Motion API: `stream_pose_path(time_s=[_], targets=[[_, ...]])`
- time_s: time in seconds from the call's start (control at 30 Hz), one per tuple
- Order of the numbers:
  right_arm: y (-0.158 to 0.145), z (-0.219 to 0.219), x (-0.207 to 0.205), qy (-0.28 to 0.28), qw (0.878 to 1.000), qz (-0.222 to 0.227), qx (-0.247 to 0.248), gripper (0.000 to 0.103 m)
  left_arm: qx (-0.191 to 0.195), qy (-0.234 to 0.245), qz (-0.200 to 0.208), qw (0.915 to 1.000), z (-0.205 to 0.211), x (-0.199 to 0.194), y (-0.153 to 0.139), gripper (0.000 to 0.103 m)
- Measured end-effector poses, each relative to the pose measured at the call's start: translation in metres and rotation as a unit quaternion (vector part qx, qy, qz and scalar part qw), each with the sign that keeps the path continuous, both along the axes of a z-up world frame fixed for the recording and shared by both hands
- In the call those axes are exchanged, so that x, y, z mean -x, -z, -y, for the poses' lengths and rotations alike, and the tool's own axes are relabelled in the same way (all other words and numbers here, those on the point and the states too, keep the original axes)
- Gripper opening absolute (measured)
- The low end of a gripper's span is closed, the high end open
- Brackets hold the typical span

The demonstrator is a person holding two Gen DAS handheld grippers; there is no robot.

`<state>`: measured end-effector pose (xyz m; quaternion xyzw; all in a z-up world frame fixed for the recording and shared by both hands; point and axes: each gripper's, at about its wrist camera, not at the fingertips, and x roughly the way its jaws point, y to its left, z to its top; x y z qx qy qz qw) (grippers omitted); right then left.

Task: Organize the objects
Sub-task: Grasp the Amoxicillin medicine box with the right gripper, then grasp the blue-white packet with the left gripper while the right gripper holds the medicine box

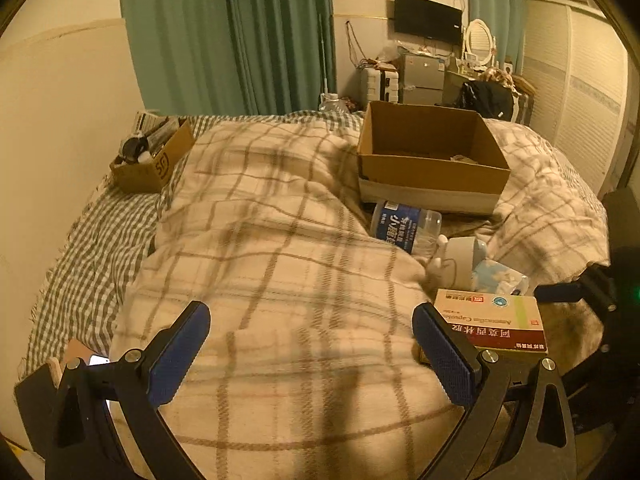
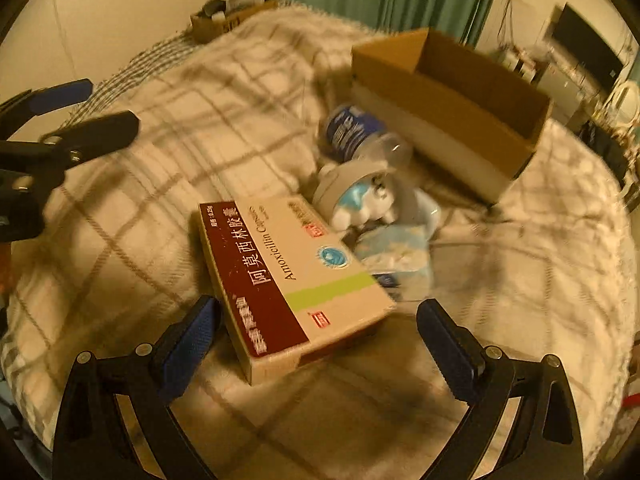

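Note:
A medicine box point(image 2: 296, 280) marked Amoxicillin lies on the plaid blanket point(image 2: 160, 168); it also shows in the left wrist view point(image 1: 492, 320). My right gripper point(image 2: 318, 332) is open, its fingers either side of the box's near end, apart from it. Behind the box lie a white and blue toy point(image 2: 360, 196), a tissue pack point(image 2: 396, 252) and a blue-labelled water bottle point(image 2: 356, 132). An open cardboard box point(image 2: 452, 108) stands behind them; it also shows in the left wrist view point(image 1: 432, 152). My left gripper point(image 1: 312, 344) is open and empty over the blanket, left of the medicine box.
A smaller cardboard box point(image 1: 148, 152) full of items sits at the bed's far left corner by the wall. Green curtains point(image 1: 228, 36), a TV point(image 1: 428, 18) and a cluttered desk stand beyond the bed. My left gripper shows at the left edge of the right wrist view point(image 2: 86, 110).

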<state>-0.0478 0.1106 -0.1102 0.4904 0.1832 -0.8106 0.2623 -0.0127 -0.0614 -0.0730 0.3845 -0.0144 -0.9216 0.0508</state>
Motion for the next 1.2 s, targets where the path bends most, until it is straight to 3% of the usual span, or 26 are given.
stream_pose_path(time_s=[0.1,0.2,0.3,0.6,0.73,0.77,0.8,0.83,1.13,1.2], targets=[[0.008,0.005,0.007,0.000,1.000,0.028,-0.001,0.099,-0.009,-0.001,0.005,0.9999,0.004,0.001,0.003,0.103],[0.006,0.011,0.004,-0.002,1.000,0.024,-0.008,0.093,-0.019,-0.005,0.012,0.9997,0.007,0.000,0.006,0.103],[-0.008,0.008,-0.007,0.007,1.000,0.001,-0.011,0.091,-0.016,-0.004,0.014,0.9998,0.002,0.001,0.006,0.103],[-0.090,-0.056,-0.022,0.082,0.991,-0.106,0.023,0.083,-0.009,0.031,0.023,0.9992,-0.036,0.015,0.004,0.103],[-0.101,-0.085,-0.011,0.122,0.983,-0.132,0.025,0.082,-0.005,0.054,0.030,0.9981,-0.068,0.029,0.006,0.103],[-0.102,-0.093,-0.009,0.132,0.981,-0.139,0.028,0.064,-0.004,0.059,0.031,0.9978,-0.074,0.032,0.007,0.103],[-0.104,-0.099,-0.007,0.138,0.979,-0.146,0.026,0.039,-0.005,0.069,0.035,0.9970,-0.085,0.037,0.009,0.103],[-0.106,-0.107,-0.005,0.139,0.979,-0.147,0.035,0.030,-0.006,0.076,0.039,0.9963,-0.092,0.041,0.011,0.103],[-0.098,-0.132,0.004,0.157,0.973,-0.148,0.085,0.029,0.002,0.126,0.073,0.9893,-0.153,0.064,0.037,0.102],[-0.099,-0.136,0.006,0.160,0.971,-0.152,0.091,0.029,0.005,0.133,0.073,0.9884,-0.160,0.063,0.039,0.095]])
